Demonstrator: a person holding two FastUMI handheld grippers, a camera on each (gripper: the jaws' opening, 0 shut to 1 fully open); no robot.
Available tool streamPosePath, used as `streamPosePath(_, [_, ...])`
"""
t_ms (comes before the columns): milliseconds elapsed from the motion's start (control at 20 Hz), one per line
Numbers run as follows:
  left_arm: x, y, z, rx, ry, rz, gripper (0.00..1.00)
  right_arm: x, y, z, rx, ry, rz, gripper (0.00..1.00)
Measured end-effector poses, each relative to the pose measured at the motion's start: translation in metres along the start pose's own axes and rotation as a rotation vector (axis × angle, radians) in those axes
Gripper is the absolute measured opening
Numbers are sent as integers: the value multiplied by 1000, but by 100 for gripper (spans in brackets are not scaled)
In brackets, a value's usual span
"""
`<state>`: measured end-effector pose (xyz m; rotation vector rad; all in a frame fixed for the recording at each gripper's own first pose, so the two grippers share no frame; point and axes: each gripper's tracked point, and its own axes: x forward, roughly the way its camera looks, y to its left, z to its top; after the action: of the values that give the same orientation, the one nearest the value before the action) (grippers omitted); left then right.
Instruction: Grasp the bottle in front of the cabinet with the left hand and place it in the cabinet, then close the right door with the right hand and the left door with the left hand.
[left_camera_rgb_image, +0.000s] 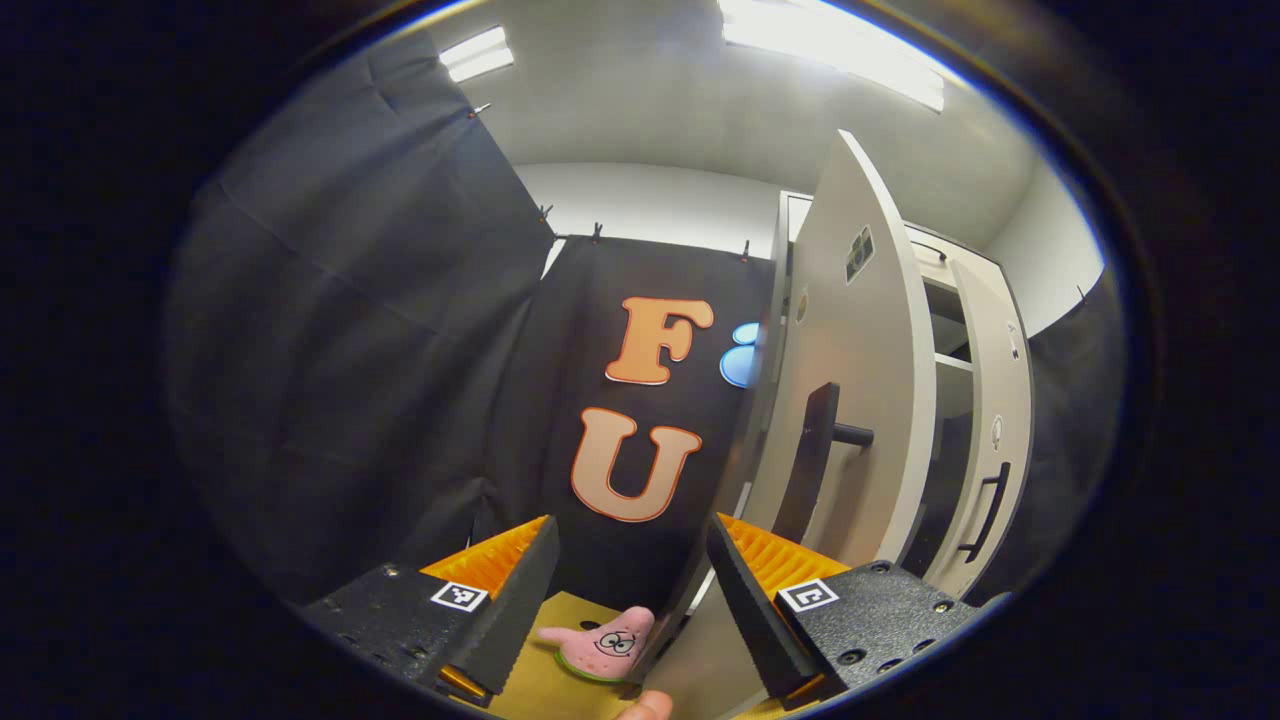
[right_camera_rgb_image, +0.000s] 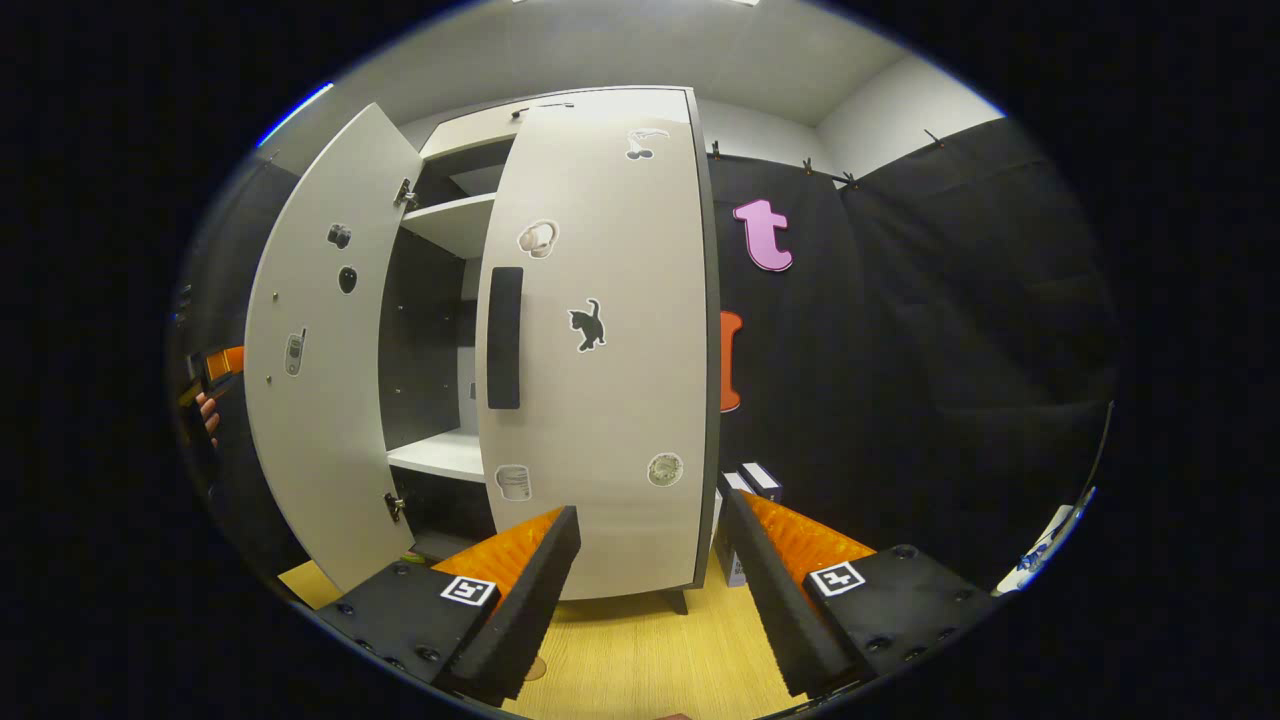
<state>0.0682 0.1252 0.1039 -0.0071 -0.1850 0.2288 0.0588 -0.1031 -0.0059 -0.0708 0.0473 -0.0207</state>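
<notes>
Left tongs (left_camera_rgb_image: 632, 590) jaws spread, nothing between. Right tongs (right_camera_rgb_image: 650, 580) jaws spread, nothing gripped.

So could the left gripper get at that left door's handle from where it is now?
Probably yes. The left gripper is open, and the left door stands just ahead and to its right, its dark handle facing it with nothing between them.

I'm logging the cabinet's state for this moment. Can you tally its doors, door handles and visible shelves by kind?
Cabinet doors: 2, the left door wide open, the right door nearly closed
Door handles: 2, the left door's handle and the right door's handle
Visible shelves: 2, an upper shelf and a lower shelf
Total: 6
</notes>
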Motion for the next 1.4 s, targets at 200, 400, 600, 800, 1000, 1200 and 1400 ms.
streamPosePath(200, [-2,-35,-6,23,15,-82,90,-3,3,-3,7,3,5,98])
streamPosePath(400, [2,-67,-15,-14,35,-161,91,-9,3,-1,7,-4,-1,98])
streamPosePath(600, [7,-102,-25,-21,45,-221,90,-17,-3,-1,3,-5,-20,98])
streamPosePath(800, [15,-140,-45,-34,80,-276,93,-25,-7,2,-7,-10,-35,98])
streamPosePath(1000, [15,-149,-51,-75,90,-287,94,-32,-10,6,-5,-18,-44,98])
streamPosePath(1200, [4,-146,-47,-78,86,-291,94,-34,-9,8,7,-28,-41,98])
streamPosePath(1400, [-14,-133,-44,-51,80,-289,94,-34,-1,8,15,-33,-21,98])
